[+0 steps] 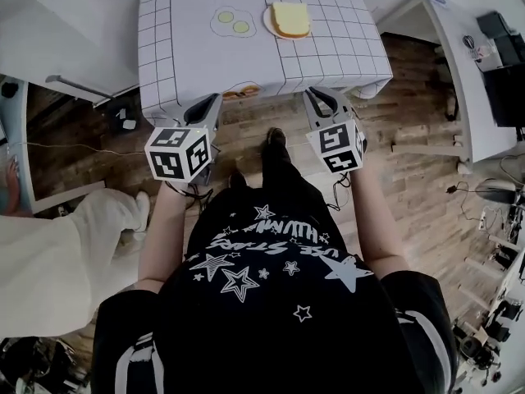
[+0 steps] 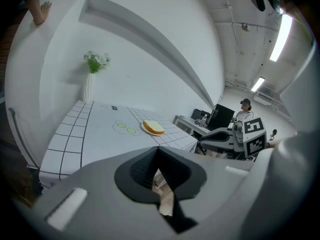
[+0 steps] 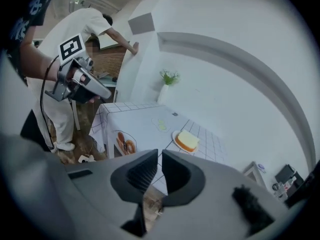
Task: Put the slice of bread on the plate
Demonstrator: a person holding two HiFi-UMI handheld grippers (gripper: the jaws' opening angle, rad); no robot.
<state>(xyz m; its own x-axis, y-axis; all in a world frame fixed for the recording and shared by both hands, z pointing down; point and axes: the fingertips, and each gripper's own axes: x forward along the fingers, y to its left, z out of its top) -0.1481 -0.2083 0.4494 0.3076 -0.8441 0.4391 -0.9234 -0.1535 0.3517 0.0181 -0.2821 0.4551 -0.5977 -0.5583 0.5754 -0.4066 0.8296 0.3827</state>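
Observation:
A slice of bread (image 1: 290, 19) lies on a small white plate (image 1: 270, 25) at the far right of the grid-patterned tablecloth (image 1: 189, 56). It also shows in the left gripper view (image 2: 154, 128) and the right gripper view (image 3: 187, 140). Both grippers hang in the air off the table's near edge, well short of the plate. My left gripper (image 1: 207, 105) (image 2: 158, 149) is shut with nothing in it. On my right gripper (image 1: 322, 99) (image 3: 160, 153) the jaws stand almost together, a thin slit between the pads, and they are empty.
A printed picture of eggs (image 1: 232, 21) lies left of the plate. A vase of flowers (image 2: 92, 69) stands at the table's far end. A person in white (image 1: 49, 253) is at the left. A desk with equipment (image 1: 467, 64) lies to the right, over wooden floor.

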